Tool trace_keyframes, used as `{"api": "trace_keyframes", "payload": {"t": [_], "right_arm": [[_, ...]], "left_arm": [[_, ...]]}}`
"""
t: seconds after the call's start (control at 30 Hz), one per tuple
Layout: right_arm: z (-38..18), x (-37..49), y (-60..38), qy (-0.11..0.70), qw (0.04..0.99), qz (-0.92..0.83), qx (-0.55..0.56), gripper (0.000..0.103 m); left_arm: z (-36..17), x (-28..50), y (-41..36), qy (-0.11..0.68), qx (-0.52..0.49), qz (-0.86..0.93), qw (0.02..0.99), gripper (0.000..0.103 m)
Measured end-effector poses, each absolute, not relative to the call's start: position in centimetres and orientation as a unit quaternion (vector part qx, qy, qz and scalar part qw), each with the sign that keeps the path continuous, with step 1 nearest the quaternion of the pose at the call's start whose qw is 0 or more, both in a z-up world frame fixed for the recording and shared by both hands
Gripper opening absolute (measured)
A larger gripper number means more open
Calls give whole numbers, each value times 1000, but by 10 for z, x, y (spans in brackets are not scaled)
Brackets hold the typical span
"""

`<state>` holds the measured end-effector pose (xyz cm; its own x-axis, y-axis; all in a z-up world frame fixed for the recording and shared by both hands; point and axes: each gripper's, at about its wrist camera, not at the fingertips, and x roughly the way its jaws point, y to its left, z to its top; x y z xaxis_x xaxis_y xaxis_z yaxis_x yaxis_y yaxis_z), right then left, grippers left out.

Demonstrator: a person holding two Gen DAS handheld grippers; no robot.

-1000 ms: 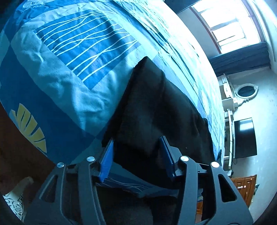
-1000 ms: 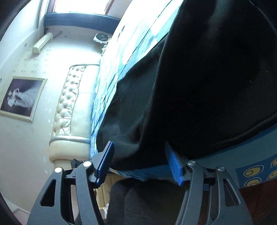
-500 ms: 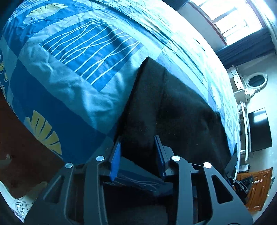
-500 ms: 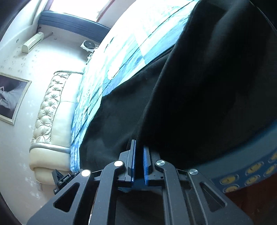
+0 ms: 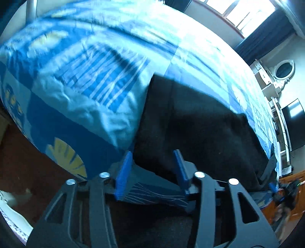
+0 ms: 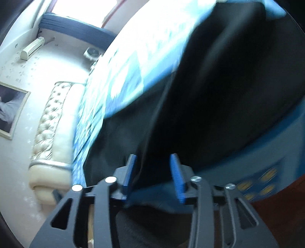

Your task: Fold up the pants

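Black pants (image 5: pixel 200 129) lie folded lengthwise across the blue patterned bed cover (image 5: pixel 85 80), near the bed's front edge. My left gripper (image 5: pixel 153 169) is open, its blue pads on either side of the pants' near edge, with nothing clamped. In the right wrist view the pants (image 6: pixel 219 99) fill the frame; a fold ridge runs toward me. My right gripper (image 6: pixel 152 173) is open, its pads astride that fold at the near hem. The right gripper also shows in the left wrist view (image 5: pixel 272 171) at the pants' far end.
A cream tufted headboard (image 6: pixel 49 122) stands at the bed's left end, with a framed picture (image 6: pixel 9 112) on the wall. A window (image 5: pixel 242 13), dark curtain, shelf and TV (image 5: pixel 293 124) are at the right. Dark red floor lies below the bed edge.
Both grippers closed toward the pants' near edge half a second ago and have opened again. Both views are blurred by motion and have pulled back a little.
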<state>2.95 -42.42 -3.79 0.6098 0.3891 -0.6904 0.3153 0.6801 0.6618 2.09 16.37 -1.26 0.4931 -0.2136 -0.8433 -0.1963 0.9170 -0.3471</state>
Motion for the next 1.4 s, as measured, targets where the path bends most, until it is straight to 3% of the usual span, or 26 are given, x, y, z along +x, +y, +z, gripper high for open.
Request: {"api": "trace_keyframes", "payload": {"t": [0.07, 0.2, 0.3, 0.47, 0.63, 0.67, 0.73, 0.8, 0.93, 1.13, 1.4], "right_arm": [[-20, 52, -456, 426, 820, -23, 383, 58], [-7, 125, -527, 417, 828, -133, 351, 60], [-14, 175, -554, 437, 815, -207, 318, 60], [-46, 233, -571, 469, 786, -288, 282, 64], [-75, 238, -583, 497, 754, -321, 286, 63], [-77, 237, -586, 496, 753, -325, 286, 60], [-73, 235, -587, 497, 757, -325, 273, 31], [-67, 227, -592, 492, 767, -292, 291, 9], [-26, 184, -606, 423, 804, -240, 342, 9], [20, 54, -630, 296, 849, -187, 396, 9], [-62, -83, -662, 275, 807, -228, 471, 9]], "left_arm": [[-1, 21, 162, 489, -193, 6, 851, 57], [9, 32, 153, 467, -178, 28, 866, 72], [6, 36, 146, 467, -175, 42, 866, 78], [-10, 42, 134, 489, -158, 49, 856, 81], [-23, 44, 139, 505, -175, 58, 843, 82], [-24, 44, 140, 507, -180, 60, 841, 82], [-28, 44, 143, 510, -191, 65, 836, 82], [-31, 45, 145, 515, -202, 68, 831, 82], [-33, 43, 144, 516, -218, 70, 825, 82], [-25, 39, 128, 507, -193, 59, 838, 82], [-27, 37, 106, 513, -184, 48, 837, 83]]}}
